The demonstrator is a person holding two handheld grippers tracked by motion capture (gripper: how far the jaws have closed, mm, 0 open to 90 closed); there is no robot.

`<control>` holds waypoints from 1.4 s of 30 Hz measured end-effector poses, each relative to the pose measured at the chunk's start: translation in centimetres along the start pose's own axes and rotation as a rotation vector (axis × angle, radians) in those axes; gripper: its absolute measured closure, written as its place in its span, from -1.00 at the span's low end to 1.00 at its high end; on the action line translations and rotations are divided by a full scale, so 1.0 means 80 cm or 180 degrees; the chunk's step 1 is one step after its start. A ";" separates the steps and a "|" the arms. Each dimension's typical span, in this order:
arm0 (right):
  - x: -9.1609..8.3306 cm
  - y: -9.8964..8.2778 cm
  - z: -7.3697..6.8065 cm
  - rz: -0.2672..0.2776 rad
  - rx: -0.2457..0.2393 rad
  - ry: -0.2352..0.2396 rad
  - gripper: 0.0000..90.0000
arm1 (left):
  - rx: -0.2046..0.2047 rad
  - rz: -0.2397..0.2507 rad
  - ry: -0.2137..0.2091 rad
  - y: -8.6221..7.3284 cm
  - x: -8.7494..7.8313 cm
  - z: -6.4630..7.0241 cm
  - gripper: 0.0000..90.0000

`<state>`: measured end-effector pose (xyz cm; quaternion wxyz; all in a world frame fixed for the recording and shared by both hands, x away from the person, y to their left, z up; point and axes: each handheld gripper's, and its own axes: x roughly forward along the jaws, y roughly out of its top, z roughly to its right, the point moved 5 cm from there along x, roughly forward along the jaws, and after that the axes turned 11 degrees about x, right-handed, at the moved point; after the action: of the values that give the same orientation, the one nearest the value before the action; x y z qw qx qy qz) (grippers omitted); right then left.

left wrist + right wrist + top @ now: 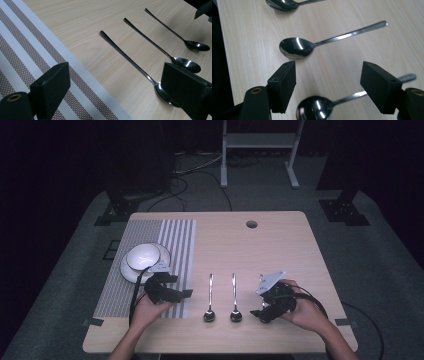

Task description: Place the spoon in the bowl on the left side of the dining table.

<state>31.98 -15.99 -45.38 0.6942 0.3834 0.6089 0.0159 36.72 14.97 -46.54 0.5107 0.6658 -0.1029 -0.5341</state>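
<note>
Under right claw: third spoon | high view: bowl

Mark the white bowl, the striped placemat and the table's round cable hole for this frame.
white bowl (143, 256): high view, on its inner surface.
striped placemat (181, 240): high view, on the bare striped part right of the bowl.
cable hole (251, 224): high view, at the hole's centre, near the table's far edge.

My table: light wood top, rounded corners, a round hole near its far edge. Grey carpet underneath. Beyond it, a white metal stand on two feet, black cables trailing over the floor, dark stand bases either side. Far end of the room in darkness.
</note>
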 end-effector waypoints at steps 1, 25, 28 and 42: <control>0.006 0.007 -0.004 -0.0045 -0.0072 0.0039 -0.35 | -0.0006 0.0007 0.0004 0.000 0.000 0.000 -0.82; 0.063 0.046 -0.033 -0.0567 -0.0742 0.0137 0.07 | -0.0031 -0.0060 -0.0082 -0.003 0.006 0.001 -0.82; 0.069 0.046 -0.037 -0.0654 -0.0837 0.0082 0.09 | -0.0038 -0.0059 -0.0102 -0.003 0.008 0.002 -0.82; 0.083 0.038 -0.044 -0.0680 -0.0899 -0.0153 0.12 | -0.0054 -0.0091 -0.0194 0.000 0.016 0.010 -0.82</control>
<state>32.02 -8.82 -49.09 0.7533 0.2155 0.6211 0.0183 36.63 13.63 -47.25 0.5052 0.6463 -0.1043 -0.5623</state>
